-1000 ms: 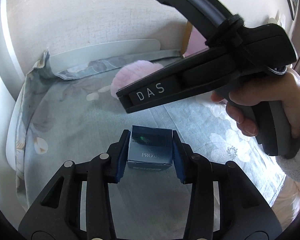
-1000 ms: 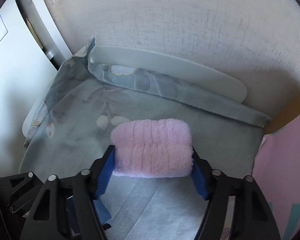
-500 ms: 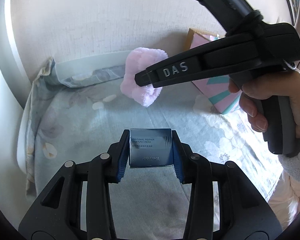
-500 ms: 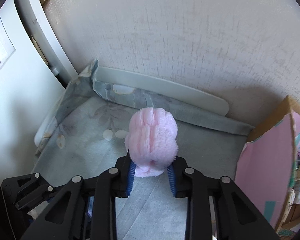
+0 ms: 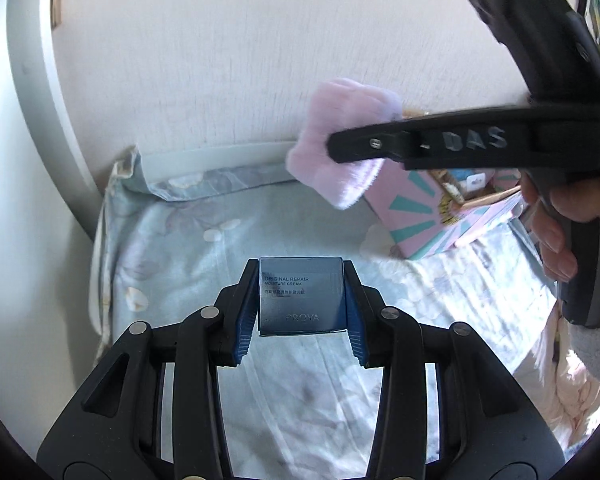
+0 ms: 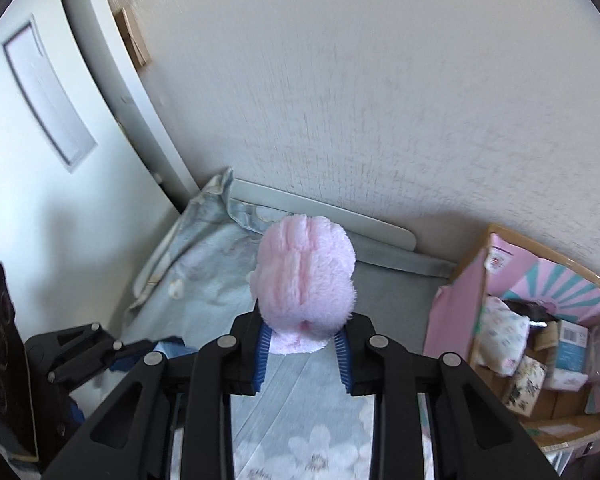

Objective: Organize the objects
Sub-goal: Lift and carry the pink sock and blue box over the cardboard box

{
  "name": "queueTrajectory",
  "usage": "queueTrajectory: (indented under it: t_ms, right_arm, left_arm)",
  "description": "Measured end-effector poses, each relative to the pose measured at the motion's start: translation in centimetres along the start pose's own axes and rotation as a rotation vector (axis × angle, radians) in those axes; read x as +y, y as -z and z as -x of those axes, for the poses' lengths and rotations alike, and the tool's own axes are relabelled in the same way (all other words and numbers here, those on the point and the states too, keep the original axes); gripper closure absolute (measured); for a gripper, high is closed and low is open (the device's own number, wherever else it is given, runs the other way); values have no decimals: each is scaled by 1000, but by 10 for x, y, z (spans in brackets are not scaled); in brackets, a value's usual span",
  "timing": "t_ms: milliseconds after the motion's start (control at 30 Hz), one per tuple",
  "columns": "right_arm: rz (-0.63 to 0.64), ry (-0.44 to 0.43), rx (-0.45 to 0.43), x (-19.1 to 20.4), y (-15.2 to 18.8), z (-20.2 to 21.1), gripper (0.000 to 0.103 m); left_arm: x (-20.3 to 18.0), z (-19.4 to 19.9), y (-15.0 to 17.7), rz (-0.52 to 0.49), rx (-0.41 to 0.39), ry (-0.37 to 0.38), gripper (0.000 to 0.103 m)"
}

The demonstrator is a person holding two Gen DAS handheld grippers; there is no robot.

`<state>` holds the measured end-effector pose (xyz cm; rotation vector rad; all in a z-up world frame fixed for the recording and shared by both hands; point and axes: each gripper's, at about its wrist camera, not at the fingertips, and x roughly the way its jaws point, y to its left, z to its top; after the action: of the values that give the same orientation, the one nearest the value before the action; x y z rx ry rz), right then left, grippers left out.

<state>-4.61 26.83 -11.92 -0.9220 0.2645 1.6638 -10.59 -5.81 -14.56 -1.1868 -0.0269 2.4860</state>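
Left wrist view: the left hand-held gripper (image 5: 302, 316) pinches a square, glossy blue box (image 5: 301, 296) at lower centre, printed lettering legible. Right wrist view alone shows the open pink carton's (image 6: 452, 316) contents at lower right; the right hand-held gripper (image 6: 302, 354) squeezes a fluffy pink plush (image 6: 306, 284) mid-frame.

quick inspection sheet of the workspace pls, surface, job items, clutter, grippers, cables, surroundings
surface: bed with a pale blue floral sheet, rumpled at the far corner
job's things: dark blue cream box printed PROYA, held clear of the sheet; pink fluffy item, squeezed narrow and held up
clutter: open pink carton at the right of the bed, partly filled with small boxes and packets
grippers: left gripper shut on the cream box; right gripper shut on the pink fluffy item, its jaws having just closed in
cables: nothing seen
surroundings: textured wall behind the bed, white headboard along it, a white door to the left
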Motion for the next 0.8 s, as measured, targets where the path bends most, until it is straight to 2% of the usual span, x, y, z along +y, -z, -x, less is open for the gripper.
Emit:
queueTrajectory:
  t_ms: [167, 467, 800]
  right_arm:
    - [-10, -4, -21, -8, 8, 38, 77]
    - [-44, 21, -52, -47, 30, 95, 77]
    - [-94, 62, -50, -106, 68, 135, 77]
  left_arm:
    - [-13, 16, -11, -2, 1, -19, 68]
    - [-54, 29, -24, -3, -14, -25, 68]
    - [-111, 15, -31, -6, -10, -12, 68]
